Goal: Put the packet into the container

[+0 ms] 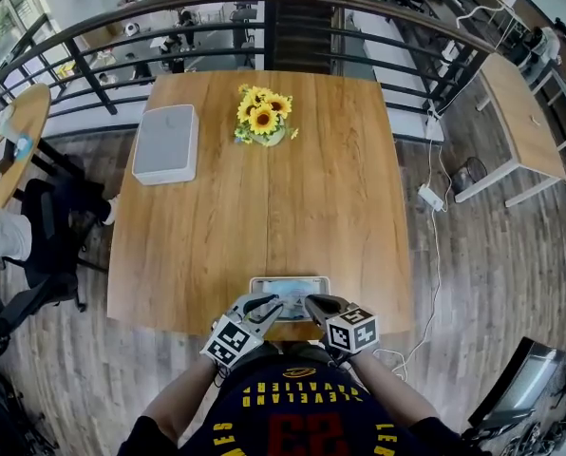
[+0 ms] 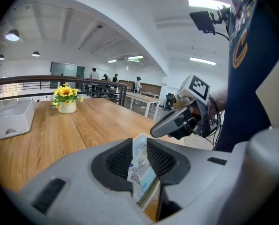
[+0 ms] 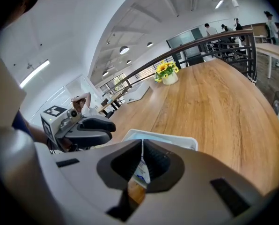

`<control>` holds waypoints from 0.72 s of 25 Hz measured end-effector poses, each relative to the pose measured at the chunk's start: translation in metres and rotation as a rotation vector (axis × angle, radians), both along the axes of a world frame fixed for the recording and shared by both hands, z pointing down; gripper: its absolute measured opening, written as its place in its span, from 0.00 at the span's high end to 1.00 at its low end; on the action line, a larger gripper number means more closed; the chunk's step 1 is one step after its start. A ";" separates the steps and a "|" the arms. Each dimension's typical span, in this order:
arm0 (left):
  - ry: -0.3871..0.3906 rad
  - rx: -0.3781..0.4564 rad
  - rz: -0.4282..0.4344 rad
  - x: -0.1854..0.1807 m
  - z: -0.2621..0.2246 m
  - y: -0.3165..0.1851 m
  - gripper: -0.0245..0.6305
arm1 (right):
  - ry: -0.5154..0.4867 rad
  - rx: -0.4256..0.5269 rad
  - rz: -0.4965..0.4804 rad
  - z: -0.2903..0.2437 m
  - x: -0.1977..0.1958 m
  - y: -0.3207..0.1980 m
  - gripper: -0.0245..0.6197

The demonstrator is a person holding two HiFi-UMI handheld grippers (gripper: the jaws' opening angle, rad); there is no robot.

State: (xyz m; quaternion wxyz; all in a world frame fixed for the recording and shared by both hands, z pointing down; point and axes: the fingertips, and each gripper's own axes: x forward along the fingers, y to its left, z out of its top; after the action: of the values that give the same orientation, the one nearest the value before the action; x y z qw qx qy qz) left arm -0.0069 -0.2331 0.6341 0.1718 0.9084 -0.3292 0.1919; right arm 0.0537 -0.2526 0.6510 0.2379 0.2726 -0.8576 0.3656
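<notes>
One packet (image 2: 140,168) — left claw (image 2: 139,146), right claw (image 3: 142,146) clamped.

Flat, pale-blue printed packet (image 2: 140,165), held on edge just short of the container (image 1: 290,281). The container is a shallow white rectangular tray, open-topped, at the near edge of the table (image 1: 264,198)

Wooden table (image 1: 345,193): white box (image 1: 165,142), sunflower vase (image 1: 262,120), container (image 1: 290,280) near edge.

Head cam: left claw (image 1: 270,304) & right claw (image 1: 313,303) cover near rim of container (image 1: 290,282), so I can't tell what's inside. Packet (image 2: 140,165): print too small to read, lower part hidden behind left claw's body; btwn right claw's jaws only an edge-on sliver shows.
</notes>
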 end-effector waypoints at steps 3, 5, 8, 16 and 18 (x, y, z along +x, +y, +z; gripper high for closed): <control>0.034 0.025 -0.021 0.002 -0.022 0.002 0.82 | -0.018 0.036 0.010 -0.019 0.003 -0.005 0.93; 0.061 0.054 -0.034 0.002 -0.038 -0.003 0.82 | -0.034 0.076 0.019 -0.033 0.003 -0.014 0.93; 0.103 0.082 -0.060 0.003 -0.061 -0.005 0.82 | -0.067 0.126 0.039 -0.059 0.004 -0.020 0.93; 0.220 0.186 -0.173 -0.008 -0.135 -0.023 0.89 | -0.138 0.319 0.072 -0.137 0.004 -0.035 0.93; 0.245 0.214 -0.192 -0.009 -0.152 -0.023 0.91 | -0.150 0.365 0.082 -0.155 0.007 -0.035 0.93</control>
State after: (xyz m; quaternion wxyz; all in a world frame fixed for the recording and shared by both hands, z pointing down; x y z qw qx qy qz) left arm -0.0160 -0.2559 0.4819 0.1304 0.9025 -0.4096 0.0264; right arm 0.0610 -0.2878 0.4959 0.1048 0.3180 -0.9131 0.2328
